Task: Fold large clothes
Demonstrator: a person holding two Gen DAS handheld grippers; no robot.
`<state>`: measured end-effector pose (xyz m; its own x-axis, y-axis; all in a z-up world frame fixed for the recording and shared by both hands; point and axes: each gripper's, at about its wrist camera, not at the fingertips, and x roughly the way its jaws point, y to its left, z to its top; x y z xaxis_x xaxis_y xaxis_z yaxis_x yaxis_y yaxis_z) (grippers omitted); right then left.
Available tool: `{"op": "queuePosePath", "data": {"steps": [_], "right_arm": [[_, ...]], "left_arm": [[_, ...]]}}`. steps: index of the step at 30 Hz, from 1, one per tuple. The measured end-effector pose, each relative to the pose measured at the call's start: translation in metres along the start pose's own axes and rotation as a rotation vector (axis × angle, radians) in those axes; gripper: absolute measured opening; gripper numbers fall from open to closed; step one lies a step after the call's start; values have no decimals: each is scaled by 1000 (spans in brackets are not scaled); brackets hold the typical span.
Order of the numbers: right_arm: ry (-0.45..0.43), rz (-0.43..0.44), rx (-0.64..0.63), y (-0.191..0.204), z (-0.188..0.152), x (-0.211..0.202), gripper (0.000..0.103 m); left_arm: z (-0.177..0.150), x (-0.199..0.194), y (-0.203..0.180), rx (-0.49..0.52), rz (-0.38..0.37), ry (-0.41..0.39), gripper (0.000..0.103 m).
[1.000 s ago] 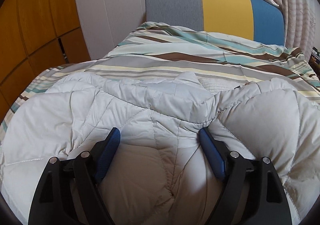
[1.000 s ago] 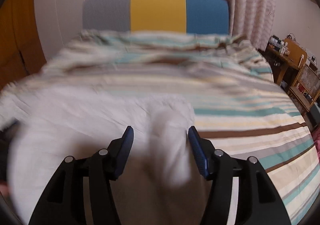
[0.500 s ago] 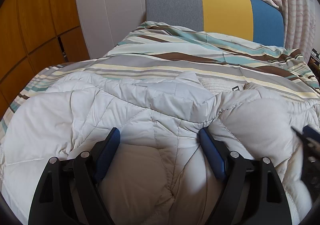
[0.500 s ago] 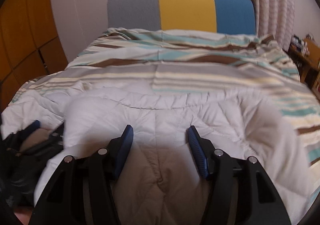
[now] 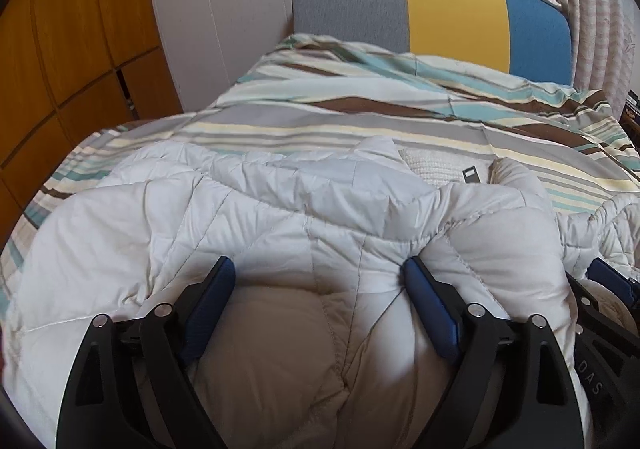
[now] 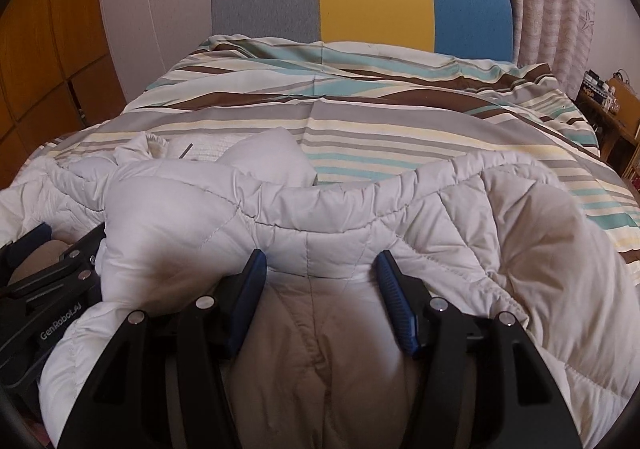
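Both tongs sit on the puffy coat (image 5: 248, 217) to fold it; left tongs (image 5: 316, 281) have just been opening around a bulge, not pinching; right tongs (image 6: 320, 269) look half-open, squeezing a puff; I cannot tell for sure

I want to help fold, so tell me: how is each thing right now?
puffy white jacket, bunched up on the bed
left gripper, open; its jaws have just been opening, jacket cloth between them
right gripper, shut on a fold of the jacket
striped bedcover, spread out, wrinkled
wardrobe doors, closed
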<state>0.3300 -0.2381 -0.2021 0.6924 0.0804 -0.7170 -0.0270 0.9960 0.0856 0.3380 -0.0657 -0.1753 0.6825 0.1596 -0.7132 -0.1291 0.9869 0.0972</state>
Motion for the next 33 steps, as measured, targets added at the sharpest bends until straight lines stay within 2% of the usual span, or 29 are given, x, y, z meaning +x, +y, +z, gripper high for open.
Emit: {"op": "queuePosePath", "data": {"steps": [3, 6, 7, 11, 14, 15, 17, 22, 24, 29, 33], "right_arm": [[-13, 49, 32, -9, 2, -21, 59], [-67, 59, 55, -18, 0, -51, 59], [-90, 35, 44, -22, -2, -64, 59], [-104, -19, 43, -38, -10, -81, 59], [-68, -53, 76, -57, -18, -71, 60], [-41, -47, 104, -65, -23, -62, 60], [-42, -23, 128, -71, -30, -55, 63], [-47, -83, 82, -58, -37, -42, 64], [-43, -81, 84, -60, -38, -39, 64], [-39, -90, 79, -58, -38, -38, 64], [-40, -92, 74, -59, -36, -36, 64]], "left_arm": [[3, -19, 10, -44, -35, 37, 87], [-1, -51, 18, -118, -92, -12, 87], [-4, -59, 16, -121, -109, -29, 87], [-26, -63, -11, -24, -94, -54, 90], [-39, -48, -25, 56, -35, -64, 93], [-42, -44, -24, 52, -44, -65, 94], [-43, -38, -21, 34, -61, -51, 95], [-44, -22, -24, 51, -42, -30, 96], [-45, -20, -27, 59, -34, -25, 96], [-45, -26, -25, 46, -53, -22, 96], [-40, -44, -10, 53, -109, -6, 97]]}}
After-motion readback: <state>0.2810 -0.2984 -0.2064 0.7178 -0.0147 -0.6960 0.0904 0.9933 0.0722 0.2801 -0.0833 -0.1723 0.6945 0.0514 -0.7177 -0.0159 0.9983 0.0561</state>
